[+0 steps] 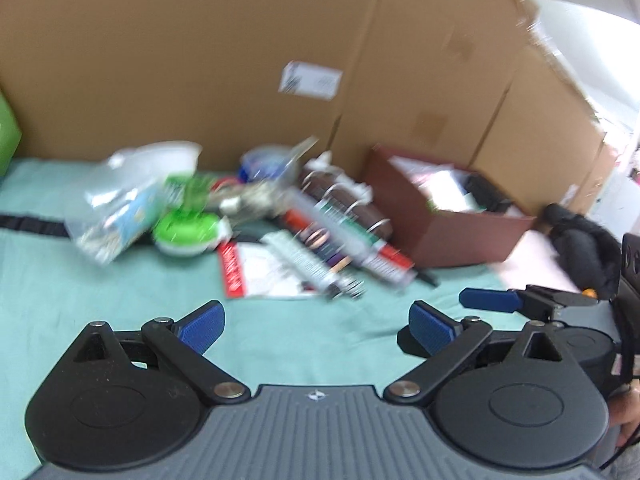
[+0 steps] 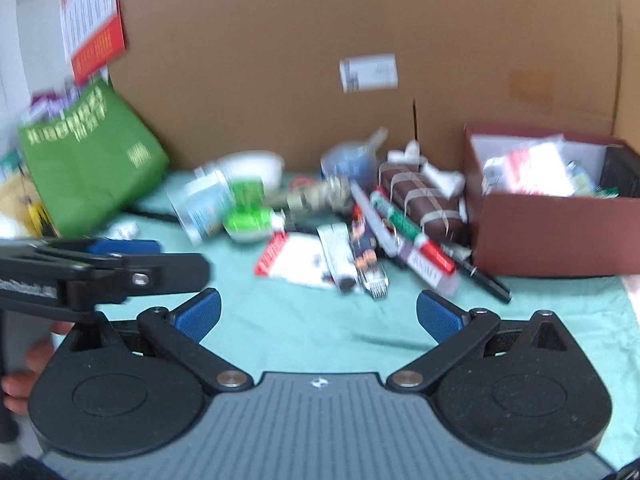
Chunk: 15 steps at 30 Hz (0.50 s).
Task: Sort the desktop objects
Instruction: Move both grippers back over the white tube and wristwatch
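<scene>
A tall brown cardboard wall (image 2: 320, 40) backs the pale green cloth (image 2: 304, 320), with a dark red open box (image 2: 552, 236) at its right end. The blurred heap of long tubes and packets (image 2: 372, 232) lies mid-cloth, apparently angled from far-left to near-right. The left gripper (image 1: 316, 328) and right gripper (image 2: 318, 318) both gape wide, holding nothing.

- No text can be read in either view; motion blur smears it all.
- White shipping label (image 2: 368, 72) on the cardboard wall (image 2: 320, 40): dark marks only.
- Green bag (image 2: 92, 156): yellow lettering, illegible.
- Red-and-white leaflet (image 2: 91, 12) at upper left: print too blurred.
- Red-edged card (image 1: 256, 268) on the cloth: white characters, unreadable.
</scene>
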Tool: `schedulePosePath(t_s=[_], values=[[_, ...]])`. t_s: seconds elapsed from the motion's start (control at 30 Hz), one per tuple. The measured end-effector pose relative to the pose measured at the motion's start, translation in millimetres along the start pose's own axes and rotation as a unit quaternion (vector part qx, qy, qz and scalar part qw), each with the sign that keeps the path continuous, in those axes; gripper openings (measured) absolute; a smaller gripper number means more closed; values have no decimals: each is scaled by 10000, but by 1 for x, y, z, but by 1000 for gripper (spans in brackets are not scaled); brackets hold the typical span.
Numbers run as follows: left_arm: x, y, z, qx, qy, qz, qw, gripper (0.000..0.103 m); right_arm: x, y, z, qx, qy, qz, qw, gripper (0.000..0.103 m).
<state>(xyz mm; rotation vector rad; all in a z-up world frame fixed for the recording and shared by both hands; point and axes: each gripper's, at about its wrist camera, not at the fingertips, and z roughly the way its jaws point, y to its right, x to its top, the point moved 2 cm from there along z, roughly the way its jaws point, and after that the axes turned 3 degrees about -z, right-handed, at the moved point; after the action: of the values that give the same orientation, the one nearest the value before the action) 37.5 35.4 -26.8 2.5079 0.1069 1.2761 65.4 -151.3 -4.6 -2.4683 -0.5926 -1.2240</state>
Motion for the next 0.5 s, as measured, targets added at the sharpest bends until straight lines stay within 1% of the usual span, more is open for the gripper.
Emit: schedulePosePath(t_s=[0.07,0.13,0.17,0.2,0.27,0.3,0.37,0.43,0.5], values=[[-1,-8,14,77,-95,14,9999,98,-8,2,24,-103,-154,-65,9998,101],[0,-17,26,63,-134,29,9999,96,-12,7,44,-158,-232,-96,9996,99],[3,-20,32,38,-161,14,9999,94,-14,11,53,-162,-256,-91,9995,93],[4,-24,38,26,-193,-9,9998,93,-15,15,61,-151,-303,-76,9994,91],[8,-31,51,60,-260,-83,9996,80,-16,19,75,-76,-366,-17,9993,90],[9,-34,57,85,-330,-138,9993,76,-16,21,81,-59,-390,13,9992,86],[11,-40,70,76,-480,-280,9984,64,-15,21,89,-55,-404,-9,9992,83],[15,-41,80,-30,-580,-362,9977,60,-13,21,95,-99,-355,-110,9993,82],[19,-38,86,-147,-603,-368,9974,59,-11,22,100,-173,-312,-212,9991,77]])
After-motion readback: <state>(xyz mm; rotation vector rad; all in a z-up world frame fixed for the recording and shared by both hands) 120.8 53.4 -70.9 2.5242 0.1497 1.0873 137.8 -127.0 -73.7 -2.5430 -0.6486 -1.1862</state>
